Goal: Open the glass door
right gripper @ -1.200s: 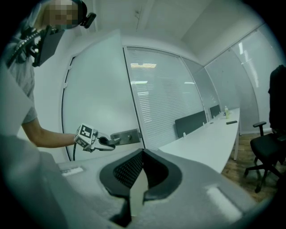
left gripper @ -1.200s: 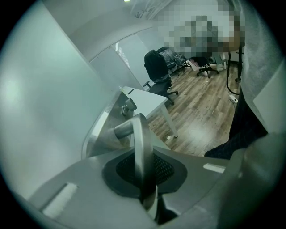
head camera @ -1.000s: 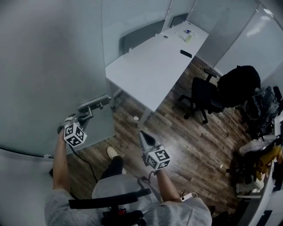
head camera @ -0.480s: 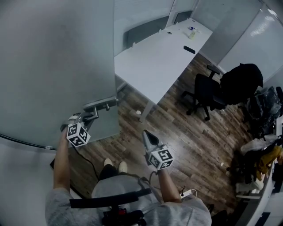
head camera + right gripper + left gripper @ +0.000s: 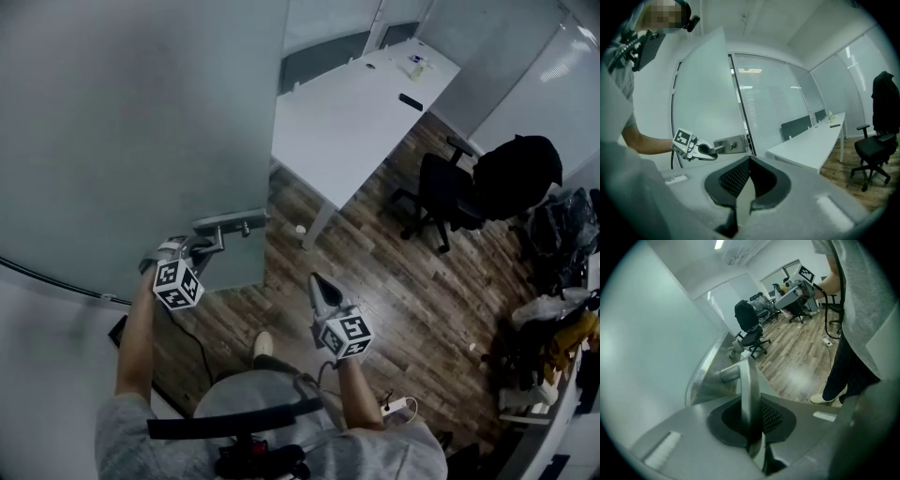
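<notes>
Gripping noted, left side: the left gripper (image 5: 750, 397) has its jaws closed on the brushed-metal lever handle (image 5: 746, 380), with the bar standing upright between the dark ribbed pads (image 5: 771, 416) in the left gripper view. In the head view the handle sits left of centre, on a metal backplate (image 5: 231, 223) near the lower free edge of the frosted glass door (image 5: 141, 122). The door fills the upper left of that frame.

The right gripper (image 5: 322, 289) is at lower centre and well apart from the door. Its jaws are together with nothing between them, as seen in the right gripper view.

Surroundings, head view:
- A long white table (image 5: 361, 103) runs from centre to top. Its near corner lies close to the door's free edge. A flat dark item and a small bottle sit at its far end, too small to identify.
- A black office chair (image 5: 436, 192) stands right of the table, with a dark garment (image 5: 516, 164) draped just beyond it.
- The wood-plank floor (image 5: 394, 300) covers the centre right. A heap of mixed belongings lines the right edge.
- A pale shoe (image 5: 263, 345) of the person is on the floor below the door's edge, between the two grippers.
- A black cable (image 5: 192, 352) trails on the floor at lower left.
- A white power strip (image 5: 398, 408) lies at bottom centre.

In the right gripper view, a glass partition with blinds (image 5: 773, 108) stands behind the door's edge.
</notes>
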Motion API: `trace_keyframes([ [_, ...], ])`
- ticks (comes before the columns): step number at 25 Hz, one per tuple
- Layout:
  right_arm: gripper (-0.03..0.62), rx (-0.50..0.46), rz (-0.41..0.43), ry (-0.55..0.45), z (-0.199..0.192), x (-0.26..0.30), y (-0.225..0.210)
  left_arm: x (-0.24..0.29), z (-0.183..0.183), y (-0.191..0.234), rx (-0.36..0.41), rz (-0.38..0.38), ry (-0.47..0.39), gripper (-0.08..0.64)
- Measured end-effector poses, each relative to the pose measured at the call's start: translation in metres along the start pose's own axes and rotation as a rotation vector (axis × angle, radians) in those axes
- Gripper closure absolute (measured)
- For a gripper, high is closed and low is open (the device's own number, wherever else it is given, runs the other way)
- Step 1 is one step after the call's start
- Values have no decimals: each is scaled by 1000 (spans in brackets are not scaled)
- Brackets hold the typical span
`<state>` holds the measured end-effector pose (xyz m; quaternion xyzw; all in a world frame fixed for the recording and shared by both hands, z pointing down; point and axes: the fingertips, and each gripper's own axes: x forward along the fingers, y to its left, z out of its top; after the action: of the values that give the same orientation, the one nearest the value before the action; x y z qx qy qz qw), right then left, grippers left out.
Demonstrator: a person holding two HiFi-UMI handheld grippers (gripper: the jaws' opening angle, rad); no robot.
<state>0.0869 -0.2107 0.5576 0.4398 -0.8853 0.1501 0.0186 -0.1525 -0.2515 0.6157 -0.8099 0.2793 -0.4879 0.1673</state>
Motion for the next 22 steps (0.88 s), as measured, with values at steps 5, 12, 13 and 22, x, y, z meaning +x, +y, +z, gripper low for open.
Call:
trace_keyframes([
  [5,591,2,-20,-2,-10,-20,12,-10,9,-21,24,-11,-15,532],
  [12,591,6,-59,-16,-17,-48,29,-27,13,-50,43,-37,-37,528],
  [13,591,5,-60,-17,-18,-52,31,-29,15,-54,47,-38,-39,526],
  [22,590,0,-86,-30,-27,-91,53,-50,22,-89,71,-64,-57,520],
])
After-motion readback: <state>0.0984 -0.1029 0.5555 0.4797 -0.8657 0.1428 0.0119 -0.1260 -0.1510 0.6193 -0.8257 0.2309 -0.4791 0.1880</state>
